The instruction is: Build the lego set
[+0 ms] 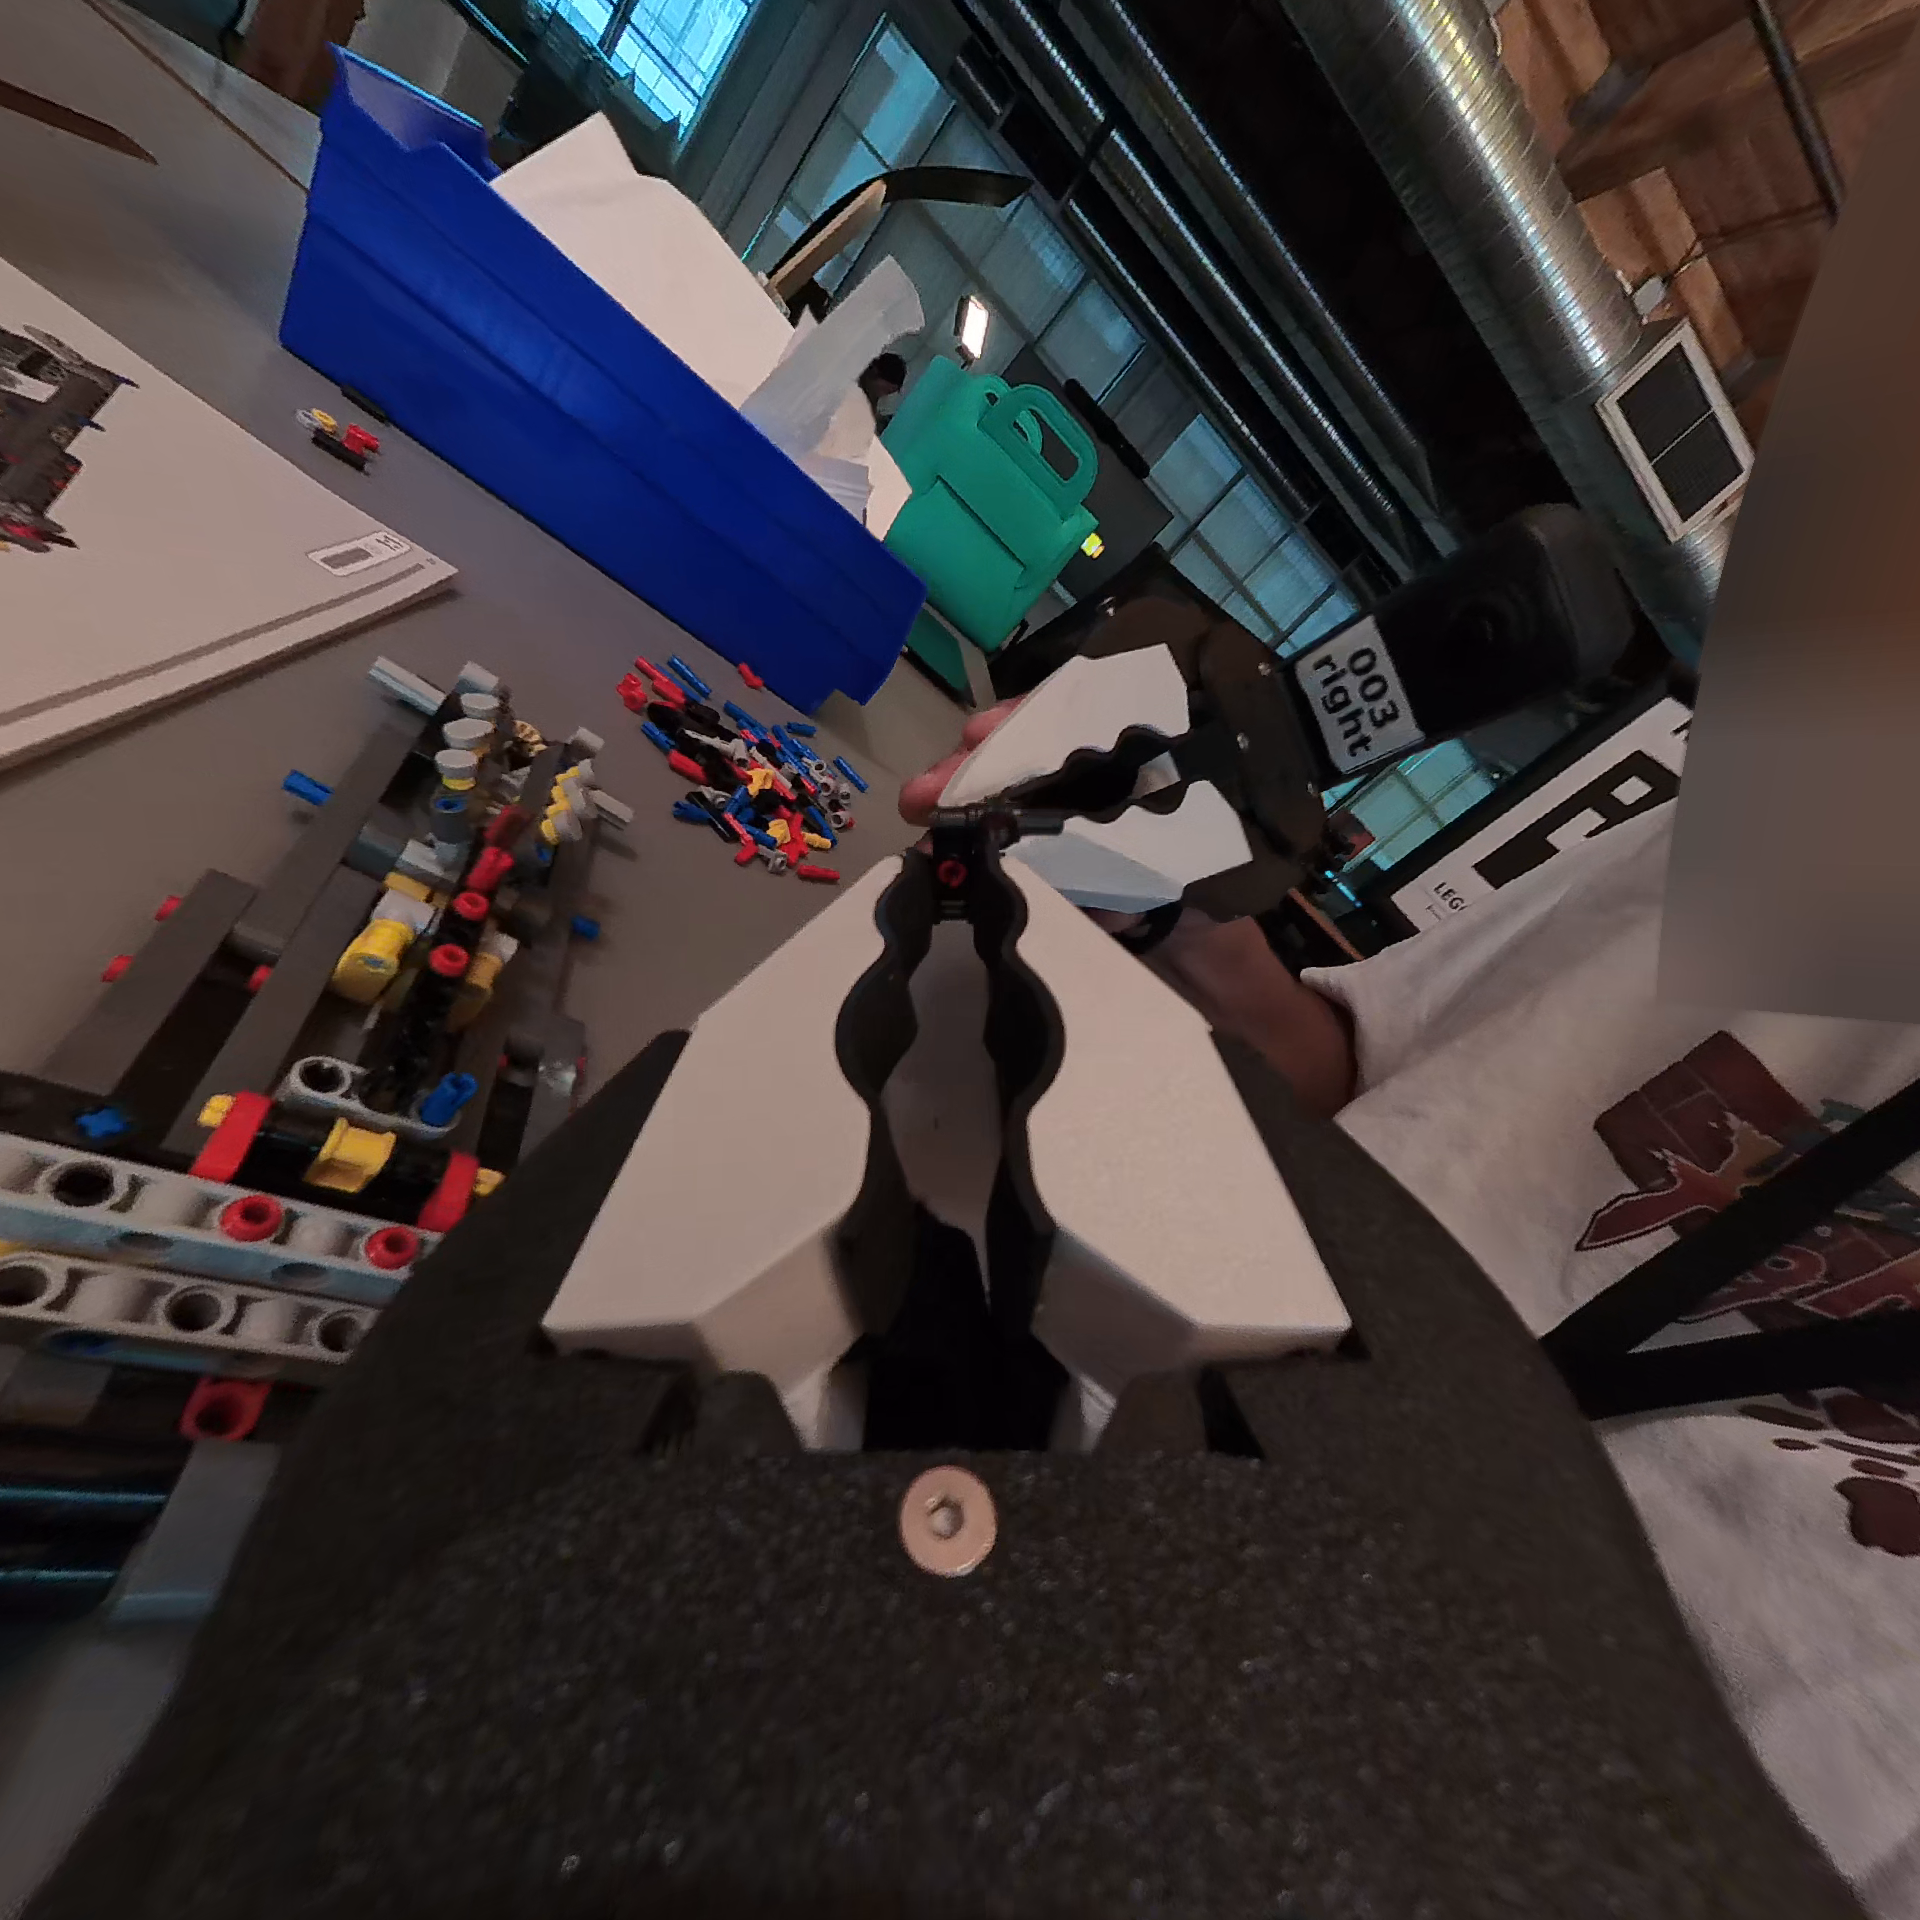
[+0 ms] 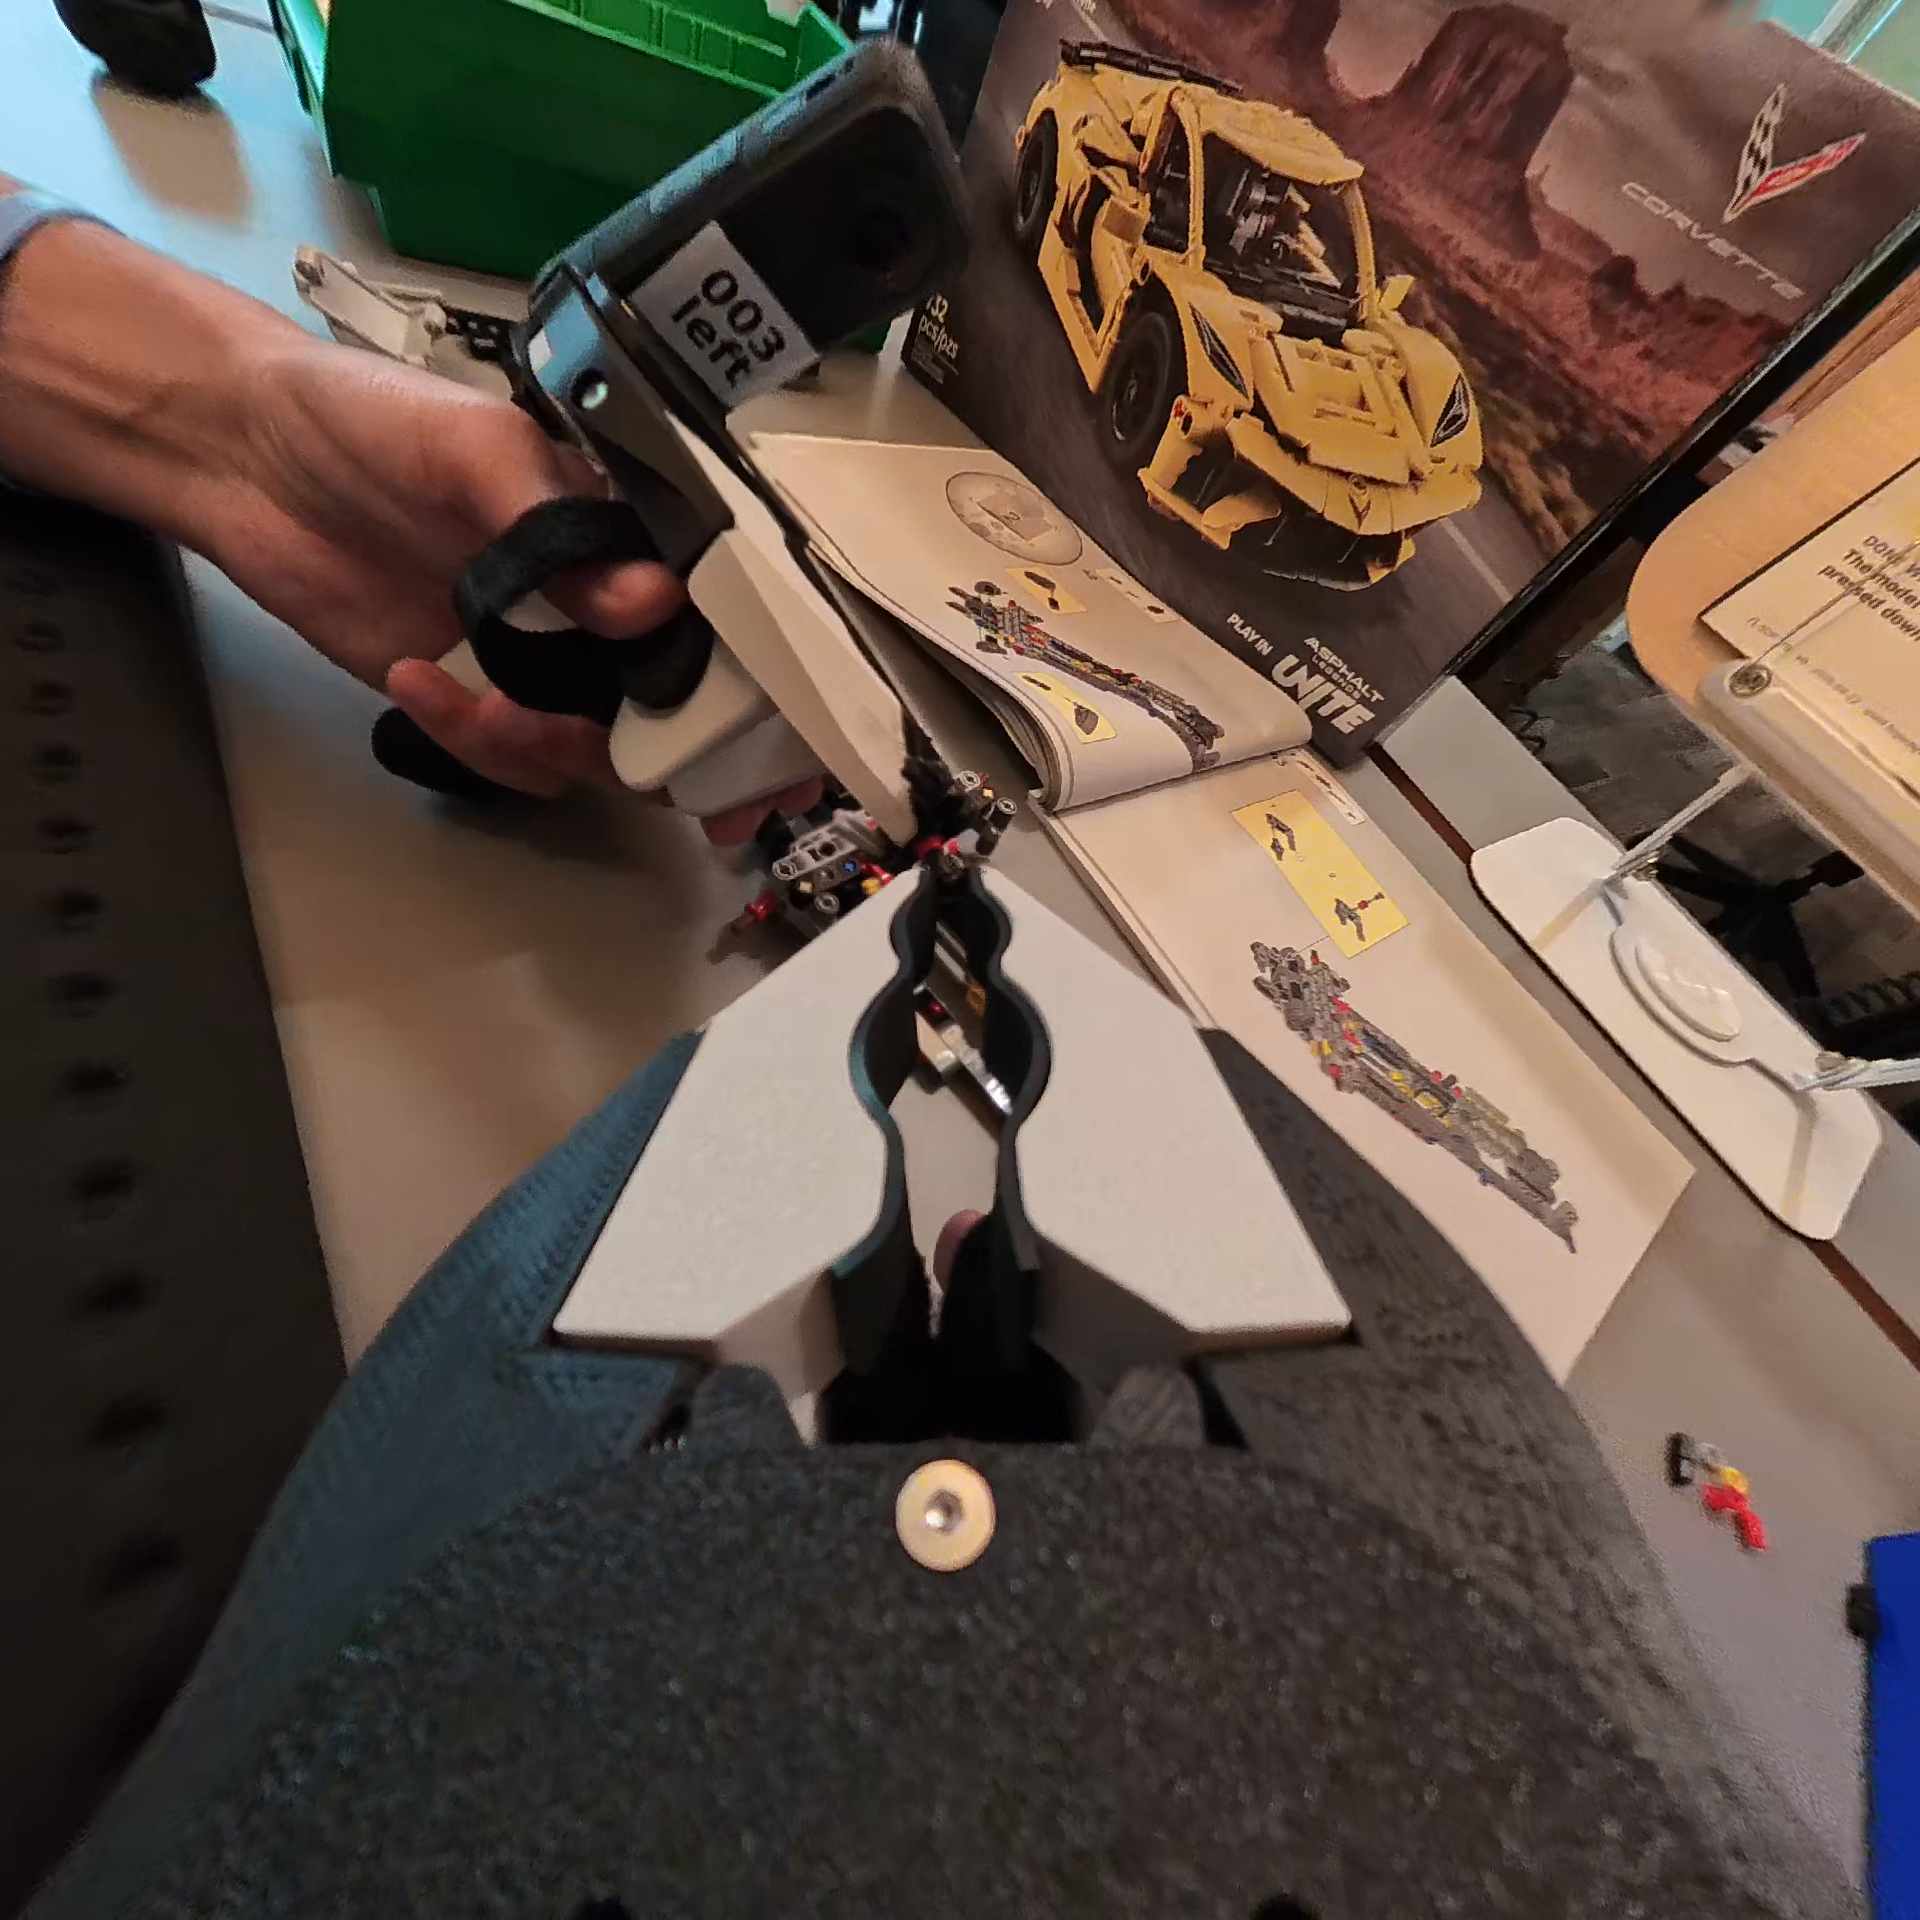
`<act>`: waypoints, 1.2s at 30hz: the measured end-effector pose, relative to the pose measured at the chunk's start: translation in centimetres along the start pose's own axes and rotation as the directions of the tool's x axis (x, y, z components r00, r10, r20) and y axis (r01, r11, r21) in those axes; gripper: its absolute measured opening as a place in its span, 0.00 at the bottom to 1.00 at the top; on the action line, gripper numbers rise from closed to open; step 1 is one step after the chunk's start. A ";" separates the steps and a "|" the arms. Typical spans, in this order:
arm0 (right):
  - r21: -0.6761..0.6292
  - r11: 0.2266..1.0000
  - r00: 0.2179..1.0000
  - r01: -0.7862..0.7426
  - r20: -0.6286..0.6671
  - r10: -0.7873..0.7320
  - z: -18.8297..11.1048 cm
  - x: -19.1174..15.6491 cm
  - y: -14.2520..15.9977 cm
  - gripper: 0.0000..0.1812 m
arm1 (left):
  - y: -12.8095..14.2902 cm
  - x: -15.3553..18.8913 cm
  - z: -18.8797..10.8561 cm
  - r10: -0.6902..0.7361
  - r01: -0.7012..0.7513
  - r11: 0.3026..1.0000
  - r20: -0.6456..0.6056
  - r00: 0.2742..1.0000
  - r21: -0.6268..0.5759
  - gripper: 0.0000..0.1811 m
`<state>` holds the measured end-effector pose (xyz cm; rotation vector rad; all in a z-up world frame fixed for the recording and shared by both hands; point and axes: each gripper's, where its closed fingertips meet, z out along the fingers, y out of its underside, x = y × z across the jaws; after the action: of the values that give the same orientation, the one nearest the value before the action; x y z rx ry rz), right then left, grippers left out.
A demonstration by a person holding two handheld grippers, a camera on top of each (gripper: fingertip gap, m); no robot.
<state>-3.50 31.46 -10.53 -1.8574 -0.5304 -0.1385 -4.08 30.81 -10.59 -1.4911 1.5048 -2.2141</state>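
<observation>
Grey chassis build (image 1: 343, 997), loose pins (image 1: 753, 774) beside blue bin (image 1: 582, 416).

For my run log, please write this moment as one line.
left gripper: shut on small black-red piece | right gripper: shut on same piece, tips meeting | held above table | chassis: untouched

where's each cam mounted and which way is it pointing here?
Left wrist view: on the left gripper, looking along its fingers over the chassis build, loose pins and blue bin; right gripper, hand and shirt show.
Right wrist view: on the right gripper, facing the manual and box; the left gripper and hand show.
Shared: both tips pinch one small black-and-red piece; manual, bin.
</observation>
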 end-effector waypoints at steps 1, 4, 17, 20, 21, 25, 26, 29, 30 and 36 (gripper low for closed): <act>0.019 0.999 0.999 -0.031 0.007 0.031 0.0 0.0 0.0 0.02 | 0.0 0.0 0.0 -0.017 0.017 1.000 -0.006 1.000 0.004 0.03; 0.081 0.991 0.994 -0.107 0.017 0.106 0.1 -0.1 0.1 0.02 | 0.1 -0.1 0.0 -0.051 0.051 0.999 -0.015 0.999 0.004 0.03; 0.133 0.983 0.992 -0.129 0.018 0.128 0.3 -0.7 0.8 0.02 | 1.1 -0.5 0.3 -0.056 0.057 0.997 0.013 0.998 -0.057 0.03; 0.135 0.980 0.990 -0.143 0.018 0.142 0.2 -0.7 0.8 0.02 | 1.1 -0.5 0.4 -0.052 0.053 0.997 0.014 0.999 -0.057 0.03; 0.136 0.979 0.988 -0.155 0.018 0.154 0.2 -0.7 0.8 0.02 | 1.2 -0.5 0.4 -0.054 0.055 0.997 0.013 0.998 -0.058 0.03; 0.180 0.928 0.945 -0.326 0.090 0.315 -0.2 -0.3 0.2 0.04 | 0.6 -0.1 0.4 -0.021 0.021 0.999 -0.005 1.000 -0.042 0.03; 0.200 0.905 0.926 -0.375 0.124 0.357 -0.5 -0.1 -0.1 0.07 | 0.5 -0.1 0.3 0.008 -0.007 0.999 0.005 1.000 -0.042 0.03; 0.182 0.851 0.863 -0.492 0.226 0.451 -0.9 -0.3 0.0 0.08 | 0.1 0.3 0.3 0.066 -0.066 0.997 0.013 0.998 -0.029 0.03; 0.170 0.846 0.853 -0.505 0.248 0.459 -0.8 -0.5 -0.1 0.07 | 0.3 0.2 0.3 0.081 -0.081 0.996 0.021 0.996 -0.037 0.03; 0.196 0.871 0.886 -0.450 0.221 0.408 -0.9 -0.6 -0.3 0.00 | 0.4 0.7 0.5 0.087 -0.087 0.995 -0.006 0.996 -0.041 0.03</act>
<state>-4.00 30.50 -10.18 -1.7079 -0.2236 0.3780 -4.27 29.90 -10.37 -1.4045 1.5941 -2.1512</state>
